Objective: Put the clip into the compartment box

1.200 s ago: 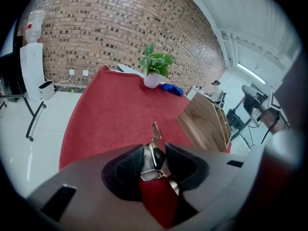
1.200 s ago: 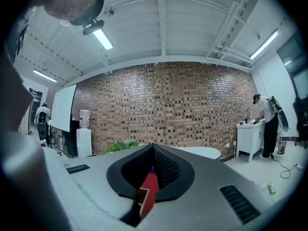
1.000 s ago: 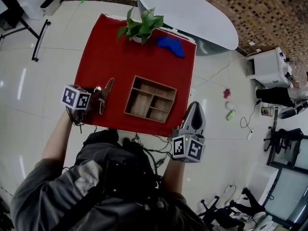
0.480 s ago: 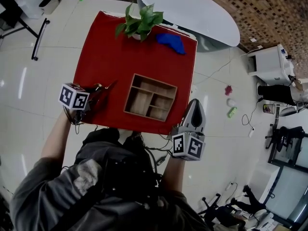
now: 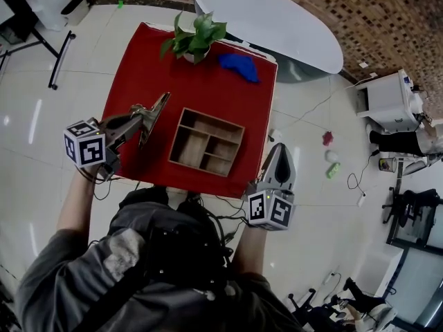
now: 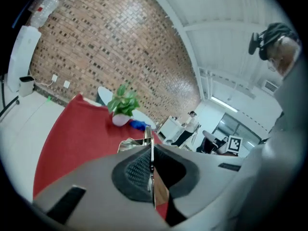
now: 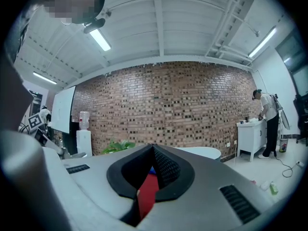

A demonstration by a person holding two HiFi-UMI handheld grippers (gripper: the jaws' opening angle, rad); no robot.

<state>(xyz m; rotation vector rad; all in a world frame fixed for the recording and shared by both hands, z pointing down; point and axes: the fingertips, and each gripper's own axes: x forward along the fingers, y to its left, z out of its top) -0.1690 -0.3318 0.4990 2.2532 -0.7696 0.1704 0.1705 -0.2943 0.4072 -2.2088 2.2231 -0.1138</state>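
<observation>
Room: pale tiled floor, brick wall behind, and a red-covered worktop with a person standing at its near edge.

1. Left tongs. The jaws have just been closing and are pinched flat on the clip. It sits edge-on between the dark pads, its front end poking out past the tips. The tongs are held over the left part of the worktop, aimed toward the far side and a little downward.

2. Clip. Thin bright metal, gripped in the left tongs. It is to the left of the box, apart from it and in no compartment.

3. Box. Wooden, open-topped and divided into compartments. It lies on the near middle of the worktop, between the two tongs.

4. Right tongs. The jaws meet at the tips with nothing between them. They are at the near right corner of the worktop, right of the box, pointing level and away from the person.

5. Plant. Green, in a pale pot at the far edge of the worktop.

6. Cloth. Blue and crumpled, just right of the plant.

7. Table. White and oval, beyond the worktop.
</observation>
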